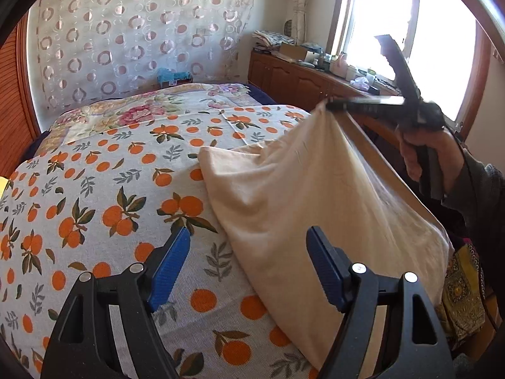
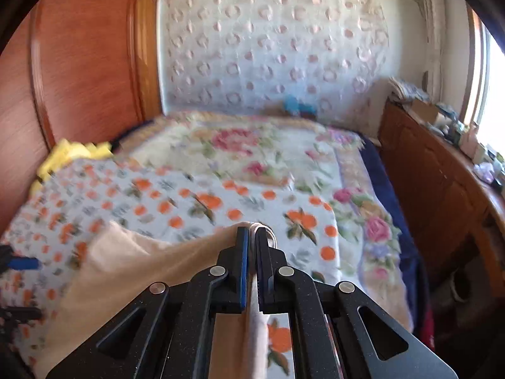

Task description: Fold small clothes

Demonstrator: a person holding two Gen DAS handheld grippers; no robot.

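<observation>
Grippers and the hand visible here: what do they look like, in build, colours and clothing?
The left gripper and the right gripper match: matte black plastic linkage arms with triangular cut-outs, silver round pivot pins, and fingers faced with ribbed blue pads. The left wrist view shows the hand on the right gripper's black handle, wearing a dark grey sleeve. No cables show.

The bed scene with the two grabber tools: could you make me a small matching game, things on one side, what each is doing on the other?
Things:
1. left gripper
2. right gripper
3. cream cloth
4. orange-print sheet

States:
A. spread flat over the bed
B. open, holding nothing
C. one corner lifted, the rest draped on the bed
D. shut on a corner of fabric

Pairs: 1-B, 2-D, 3-C, 4-A
</observation>
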